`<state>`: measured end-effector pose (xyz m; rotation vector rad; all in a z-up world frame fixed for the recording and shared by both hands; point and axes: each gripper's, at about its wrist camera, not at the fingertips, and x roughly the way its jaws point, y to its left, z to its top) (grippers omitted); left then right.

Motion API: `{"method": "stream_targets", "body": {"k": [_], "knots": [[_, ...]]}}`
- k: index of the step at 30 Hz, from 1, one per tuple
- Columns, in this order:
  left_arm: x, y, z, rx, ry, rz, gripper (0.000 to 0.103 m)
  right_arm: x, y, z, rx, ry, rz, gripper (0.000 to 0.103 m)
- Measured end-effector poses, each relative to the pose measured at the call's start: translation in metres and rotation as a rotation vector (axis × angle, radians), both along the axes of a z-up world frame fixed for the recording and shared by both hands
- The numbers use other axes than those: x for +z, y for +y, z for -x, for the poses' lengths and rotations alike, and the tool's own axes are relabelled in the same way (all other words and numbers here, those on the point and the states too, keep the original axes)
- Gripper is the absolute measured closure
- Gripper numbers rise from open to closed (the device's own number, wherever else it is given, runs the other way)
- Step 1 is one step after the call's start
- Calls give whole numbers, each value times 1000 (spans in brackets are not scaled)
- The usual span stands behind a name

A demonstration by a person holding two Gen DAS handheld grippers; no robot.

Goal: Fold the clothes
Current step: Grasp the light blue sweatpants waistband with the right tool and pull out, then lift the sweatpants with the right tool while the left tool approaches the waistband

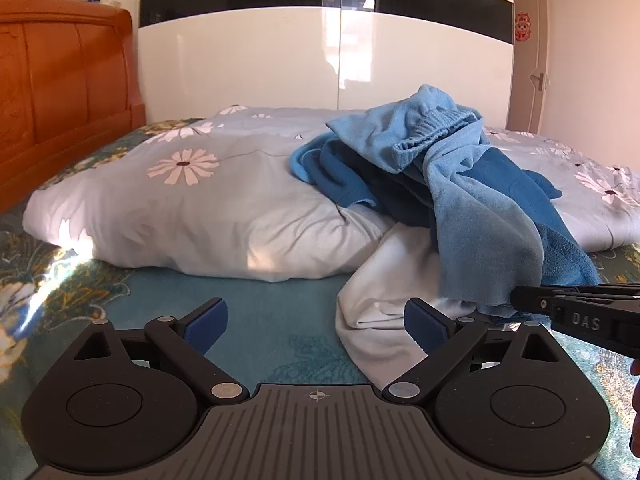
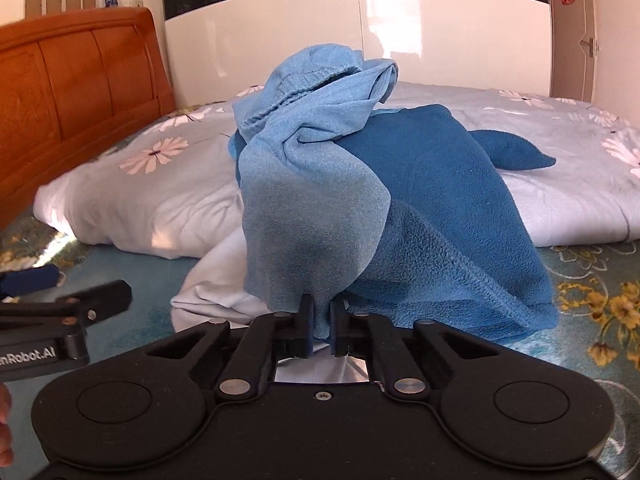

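A bedroom, with a bed [image 1: 256,320] covered by a teal sheet printed with yellow flowers. An orange wooden headboard [image 1: 68,92] stands at the left, and a glossy white wardrobe [image 1: 240,60] with a black band fills the wall behind. A pale door [image 1: 530,60] is at the far right. A folded grey quilt [image 1: 180,200] with white daisy prints lies across the bed.

A heap of clothes sits on the quilt and spills over its near edge onto the sheet. On top is a light blue garment [image 2: 312,184] with a ribbed, elasticated band at its upper end; it hangs down toward the cameras. Under and beside it lies a dark blue fleece garment [image 2: 440,200]. A white garment [image 1: 384,292] lies crumpled beneath them on the sheet.

The right gripper [image 2: 321,328] is pinched closed on the lower hem of the light blue garment, with the cloth caught between its two fingers. In the left wrist view it reaches in from the right edge at that same hem.

The left gripper [image 1: 316,320] is spread wide with nothing between its blue pads [image 1: 208,320]. It hovers low over the bare teal sheet, and its right finger is just in front of the white garment.
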<state>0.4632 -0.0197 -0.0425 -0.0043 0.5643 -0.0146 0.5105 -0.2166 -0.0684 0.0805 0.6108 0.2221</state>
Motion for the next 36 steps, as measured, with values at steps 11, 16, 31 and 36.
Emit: {"method": "stream_targets", "body": {"k": [11,16,31,36], "knots": [[24,-3,28,-33,5,-22,4,33,-5,63,90,-49,12,98],[41,-9,59,-82,1,-47,3,50,-11,115,147,-41,15,98],[41,-16,161,-169,86,-19,1,50,-46,297,194,109,-21,98],[29,-29,176,-230,126,-51,1,41,-61,349,194,174,-27,98]]}}
